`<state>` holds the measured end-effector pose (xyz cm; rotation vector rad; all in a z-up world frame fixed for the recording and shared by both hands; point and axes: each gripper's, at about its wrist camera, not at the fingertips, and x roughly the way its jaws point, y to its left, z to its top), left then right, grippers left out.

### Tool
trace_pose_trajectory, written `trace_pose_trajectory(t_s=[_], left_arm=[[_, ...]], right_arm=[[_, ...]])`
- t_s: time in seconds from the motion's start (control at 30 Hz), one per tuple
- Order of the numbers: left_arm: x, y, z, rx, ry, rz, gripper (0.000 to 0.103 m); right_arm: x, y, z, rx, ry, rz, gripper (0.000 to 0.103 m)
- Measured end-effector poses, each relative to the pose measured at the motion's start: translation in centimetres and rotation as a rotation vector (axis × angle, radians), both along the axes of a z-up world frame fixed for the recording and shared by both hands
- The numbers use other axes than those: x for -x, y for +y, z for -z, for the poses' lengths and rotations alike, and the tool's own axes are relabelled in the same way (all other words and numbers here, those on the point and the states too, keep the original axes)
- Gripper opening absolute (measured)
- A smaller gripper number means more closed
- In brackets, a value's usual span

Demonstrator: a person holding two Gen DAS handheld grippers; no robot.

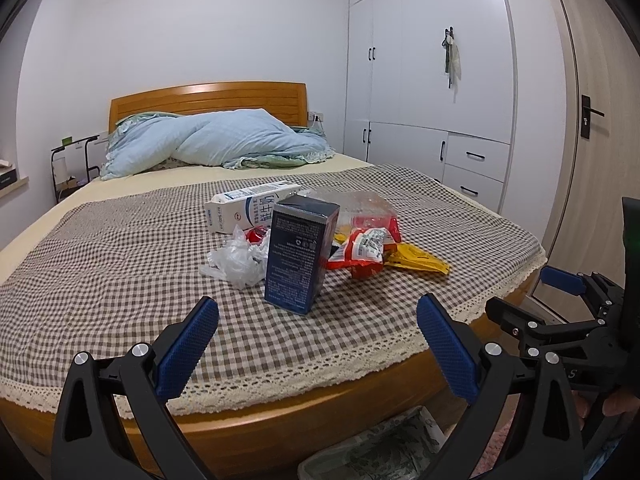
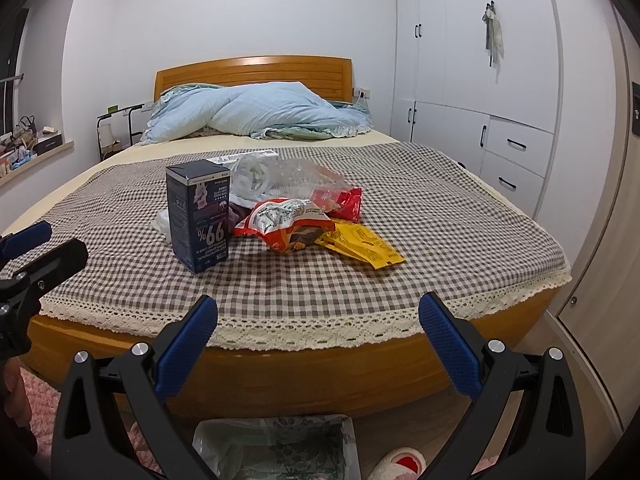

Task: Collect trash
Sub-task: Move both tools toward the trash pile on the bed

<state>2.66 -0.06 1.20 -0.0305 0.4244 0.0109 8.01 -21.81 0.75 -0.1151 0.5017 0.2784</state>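
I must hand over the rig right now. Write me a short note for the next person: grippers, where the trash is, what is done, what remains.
Left gripper: open, empty, at the foot of the bed.
Right gripper: open, empty, alongside it.
Trash lies on the brown checked bedspread: upright dark blue carton box, white milk carton lying flat behind it, crumpled white plastic bag, clear plastic wrapper, red snack packet, yellow sachet.
Floral-patterned bin with liner: on the floor below the grippers.
Done: nothing seen collected yet.
Left: move all six pieces into the bin.
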Motion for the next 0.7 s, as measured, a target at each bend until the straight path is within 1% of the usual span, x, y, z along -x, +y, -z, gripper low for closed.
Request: trace_pose_trajectory(t_s=[0.23, 0.53, 0.7], left_arm=[[-1.7, 0.3, -0.2, -0.010, 0.002, -0.007, 0.096], [-4.0, 1.4, -0.5, 0.014, 0.018, -0.020, 0.096], [-5.3, 1.8, -0.8, 0.000, 0.018, -0.030, 0.096]], right_arm=[[-1.5, 0.7, -0.3, 0.000, -0.009, -0.008, 0.097], [-3.6, 1.5, -0.7, -0.003, -0.026, -0.010, 0.097], [-4.9, 1.9, -0.9, 0.000, -0.041, -0.007, 0.097]])
